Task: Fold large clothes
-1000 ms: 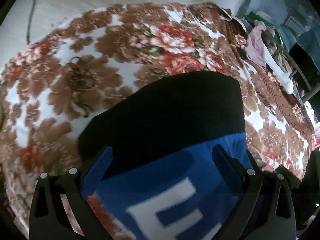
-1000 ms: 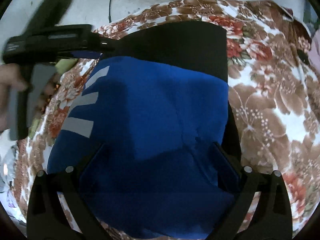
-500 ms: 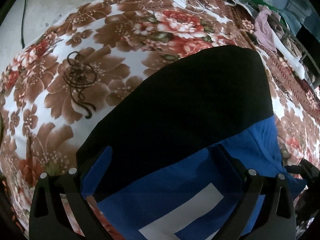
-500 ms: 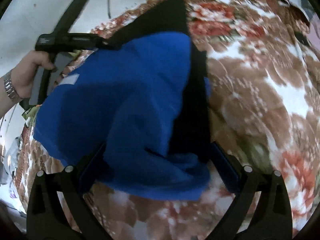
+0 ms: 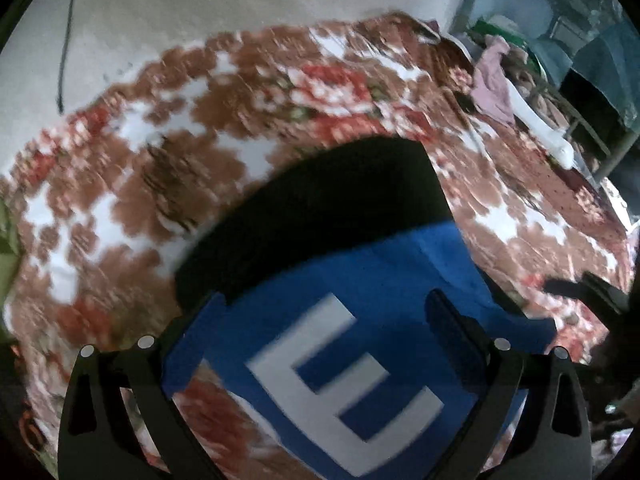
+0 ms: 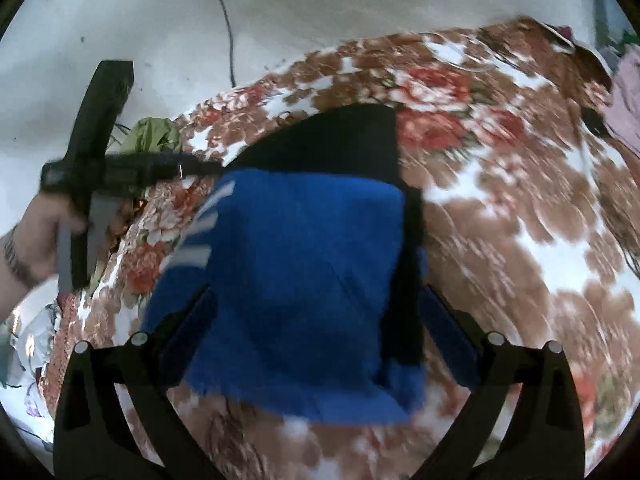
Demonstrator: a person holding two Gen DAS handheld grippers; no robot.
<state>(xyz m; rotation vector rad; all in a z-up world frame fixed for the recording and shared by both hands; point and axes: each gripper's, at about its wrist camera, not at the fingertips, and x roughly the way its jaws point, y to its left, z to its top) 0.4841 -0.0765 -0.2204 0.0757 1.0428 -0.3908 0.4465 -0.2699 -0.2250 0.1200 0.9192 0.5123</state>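
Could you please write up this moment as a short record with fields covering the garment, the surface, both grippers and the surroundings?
garment: blue and black fabric garment with a white letter E print, lying folded
surface: brown, red and white floral blanket
left gripper: fingers spread wide either side of the blue part, open
right gripper: fingers spread wide over the blue part, open
person's hand: holds the left gripper's handle, seen in the right wrist view
surroundings: pale wall with a dark cable; pink cloth at the far right
image quality: motion blur
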